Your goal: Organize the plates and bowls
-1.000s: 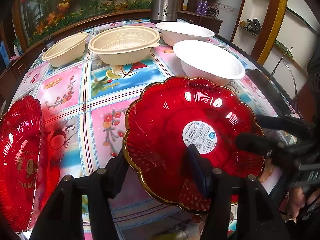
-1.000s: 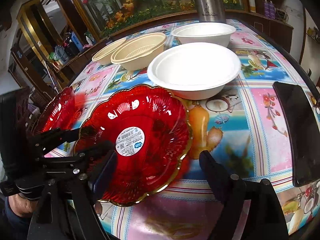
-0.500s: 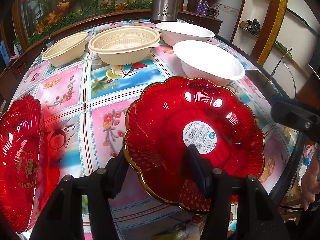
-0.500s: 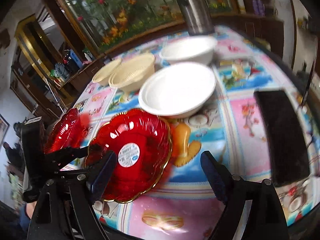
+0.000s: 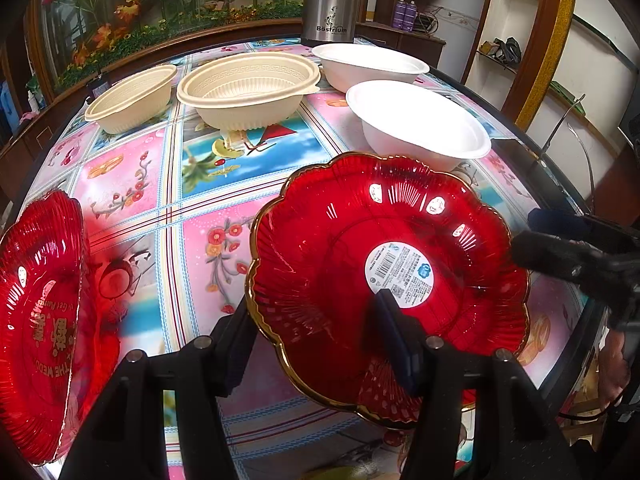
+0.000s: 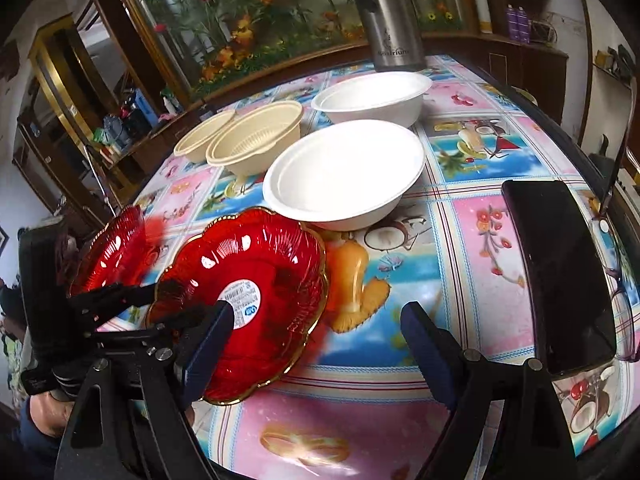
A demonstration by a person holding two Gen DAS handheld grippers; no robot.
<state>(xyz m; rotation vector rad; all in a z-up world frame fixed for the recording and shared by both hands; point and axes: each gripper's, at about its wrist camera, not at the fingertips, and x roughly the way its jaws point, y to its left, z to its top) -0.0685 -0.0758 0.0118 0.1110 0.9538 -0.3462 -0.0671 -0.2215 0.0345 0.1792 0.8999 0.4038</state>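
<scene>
**A:** Holding that red scalloped plate point(image 5: 384, 264) by its near rim is the left gripper point(image 5: 320, 344): one finger under the edge, one pad point(image 5: 394, 340) inside the dish, so the jaws are closed on the plate. It sits tilted at the near edge of the table point(image 5: 208, 208), its far side just beside the near white bowl point(image 5: 420, 124).

**B:** And the right gripper point(image 6: 312, 344)?

**A:** Jaws wide apart, nothing between them, hovering at the plate's right side (its left finger overlaps the rim in the right wrist view, but I can't tell whether it touches).

**B:** So the aim, I'd guess, is to stack it on the second red plate point(image 5: 40, 320) at the far left?

**A:** Likely. The grip is shallow and off-centre, so the plate could pivot. I'd keep it low and level and let the right gripper steady the opposite rim first.

**B:** Anything to avoid?

**A:** The white bowl's lip, when lifting. Further back the other white bowl point(image 5: 368, 66) and two beige bowls point(image 5: 248, 88) point(image 5: 132, 100) are well clear. The thermos point(image 5: 332, 0) too.
</scene>
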